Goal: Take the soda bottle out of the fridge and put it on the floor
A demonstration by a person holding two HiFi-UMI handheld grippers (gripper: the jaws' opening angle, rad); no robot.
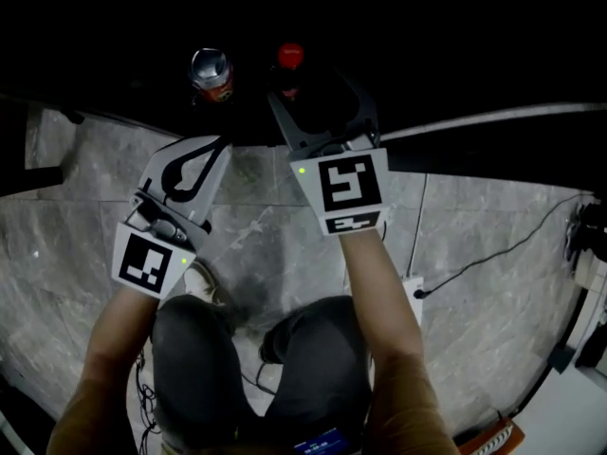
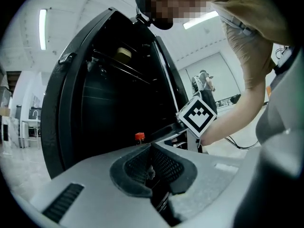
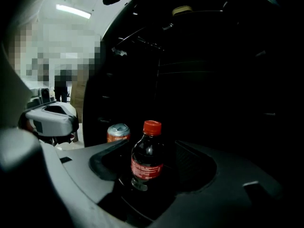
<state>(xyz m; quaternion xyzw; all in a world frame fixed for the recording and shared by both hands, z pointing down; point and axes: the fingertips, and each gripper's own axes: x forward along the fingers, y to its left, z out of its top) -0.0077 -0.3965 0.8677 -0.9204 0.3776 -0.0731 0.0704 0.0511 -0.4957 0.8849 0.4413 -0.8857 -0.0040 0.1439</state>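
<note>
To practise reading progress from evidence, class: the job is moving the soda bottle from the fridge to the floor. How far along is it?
Done: the fridge is open and the right gripper has its open jaws either side of the soda bottle. In hand: the grasp; nothing presses the bottle yet. Still to do: closing, lifting it out, setting it on the floor. The left gripper is shut, empty.
</note>
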